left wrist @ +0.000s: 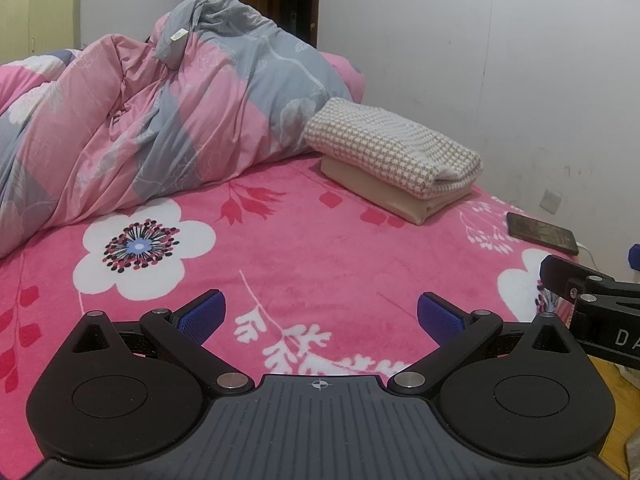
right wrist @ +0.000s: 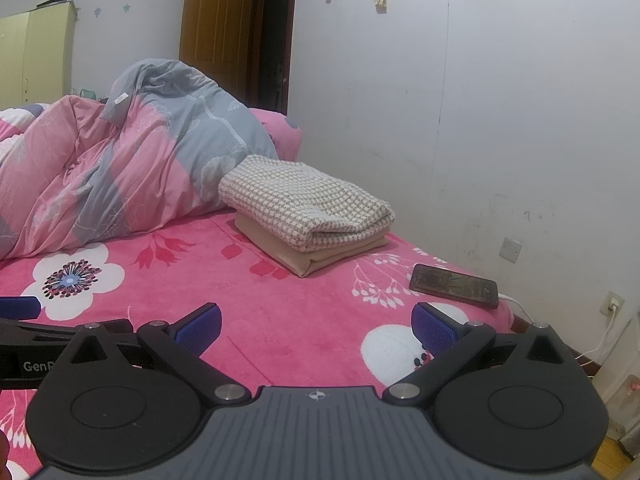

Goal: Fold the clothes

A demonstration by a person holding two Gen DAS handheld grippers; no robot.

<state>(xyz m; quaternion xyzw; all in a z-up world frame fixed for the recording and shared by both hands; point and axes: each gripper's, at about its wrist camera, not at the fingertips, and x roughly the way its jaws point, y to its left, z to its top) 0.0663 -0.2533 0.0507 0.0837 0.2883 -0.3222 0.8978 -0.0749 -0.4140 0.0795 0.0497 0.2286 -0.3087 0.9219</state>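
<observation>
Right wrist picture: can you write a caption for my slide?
Open right gripper hovers over the pink flowered bed, facing two folded clothes stacked beside a rumpled quilt and a phone.

hot pink bedspread (left wrist: 320, 264) with white and red flowers. far left, a pink and grey floral quilt (left wrist: 160, 120). a beige-and-white checked knit (right wrist: 308, 204) on a plain tan cloth (right wrist: 316, 256). blue pads (right wrist: 200, 328) on black grippers.
</observation>
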